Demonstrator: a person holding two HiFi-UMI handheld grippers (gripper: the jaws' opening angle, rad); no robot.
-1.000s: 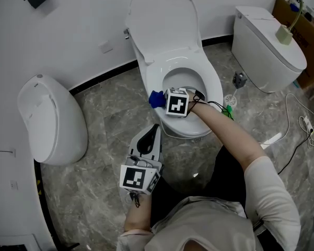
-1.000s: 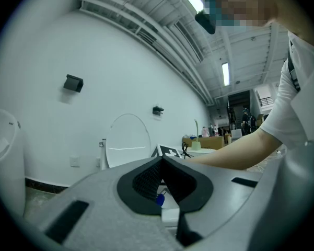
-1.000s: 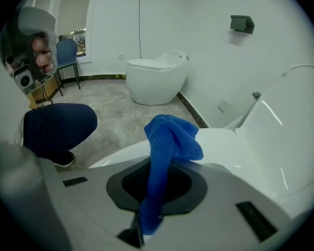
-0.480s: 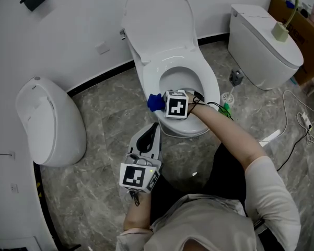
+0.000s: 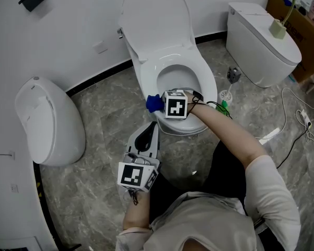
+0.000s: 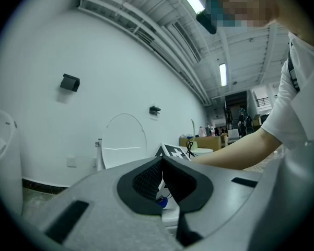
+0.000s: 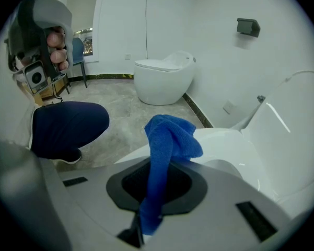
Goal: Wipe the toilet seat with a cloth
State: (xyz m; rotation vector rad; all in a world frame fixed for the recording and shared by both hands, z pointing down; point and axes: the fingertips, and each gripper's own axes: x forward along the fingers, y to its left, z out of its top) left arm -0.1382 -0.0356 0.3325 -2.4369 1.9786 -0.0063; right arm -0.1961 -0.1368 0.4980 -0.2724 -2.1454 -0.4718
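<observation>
**Right jaws clamped on cloth at the seat's near-left rim**

Right gripper (image 7: pixel 155 190): jaws closed on the blue cloth (image 7: pixel 166 143). A strip runs down between the pads, and the bunched end stands out past the tips. That bunch lies against the white toilet seat (image 7: pixel 227 140). In the head view the cloth (image 5: pixel 153 103) sits at the seat's (image 5: pixel 208 85) left-front edge and overhangs the outer side. The right gripper (image 5: pixel 161 103) reaches in across the front of the bowl.

Left gripper (image 6: pixel 162 163): jaws closed tip to tip, nothing between them. It is held low over the floor (image 5: pixel 109 114), just short of the toilet's front. Its tips (image 5: pixel 154 128) point toward the bowl without touching it.

Surroundings:
- The lid (image 5: pixel 155 14) stands upright against the wall.
- A second toilet (image 5: pixel 49 120), closed, stands to the left.
- A third toilet (image 5: pixel 261 41) stands to the right.
- A small brush holder (image 5: pixel 230 85) and loose cables (image 5: pixel 299 116) lie on the grey stone floor between the right-hand toilet and the one being wiped.
- Nothing stands between cloth and seat.

Change over the last second: the cloth rests at nearly the same spot on the rim, perhaps a touch nearer the front. The left gripper has not moved. The whole view has drifted slightly.
</observation>
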